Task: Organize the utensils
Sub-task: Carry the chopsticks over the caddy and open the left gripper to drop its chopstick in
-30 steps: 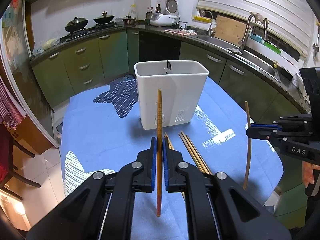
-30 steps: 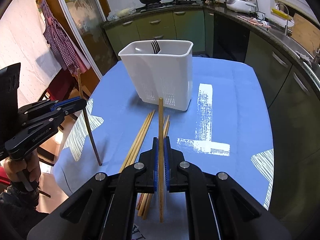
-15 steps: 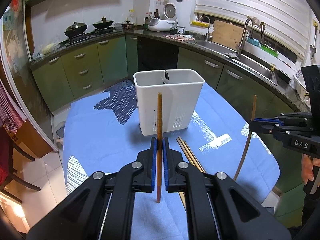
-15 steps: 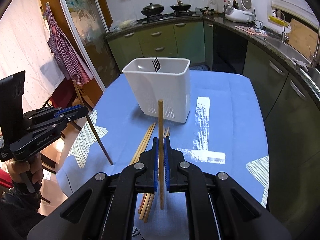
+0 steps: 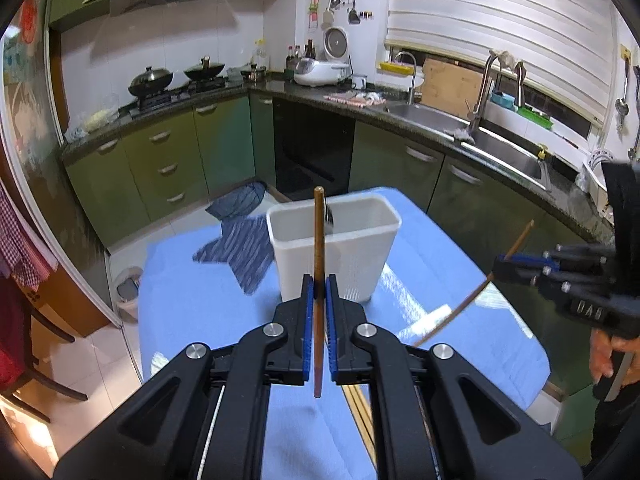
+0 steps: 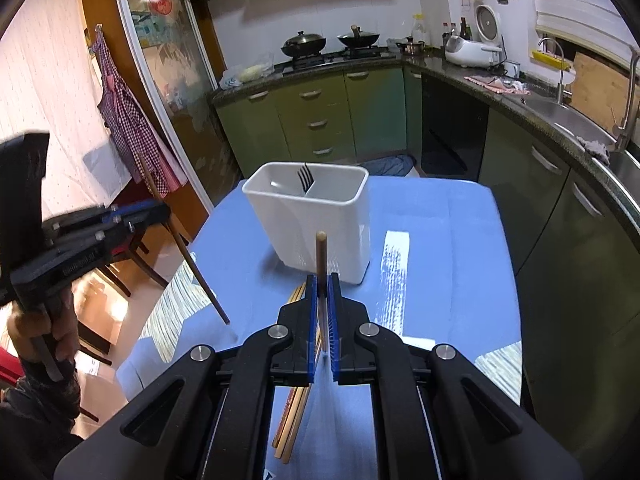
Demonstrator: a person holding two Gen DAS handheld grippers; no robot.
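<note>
A white utensil holder (image 5: 334, 250) (image 6: 310, 222) stands on the blue table, with a dark fork (image 6: 305, 177) in it. My left gripper (image 5: 319, 292) is shut on a wooden chopstick (image 5: 319, 240), held upright above the table in front of the holder. My right gripper (image 6: 322, 292) is shut on another chopstick (image 6: 321, 254), also raised; in the left wrist view it (image 5: 504, 266) shows at the right with its chopstick (image 5: 468, 304) slanted. Several loose chopsticks (image 6: 294, 408) lie on the cloth below the grippers.
The blue cloth table (image 5: 192, 308) (image 6: 448, 240) has a dark striped patch (image 5: 244, 248) behind the holder. Green kitchen cabinets (image 5: 168, 160), a stove with woks (image 5: 176, 80) and a sink (image 5: 476, 136) ring the room. A wooden chair (image 6: 132, 264) stands at the left table edge.
Both grippers have risen with their chopsticks, lifting the tips clear of the table. The holder now sits lower and farther in both views, and both chopsticks have tilted.
</note>
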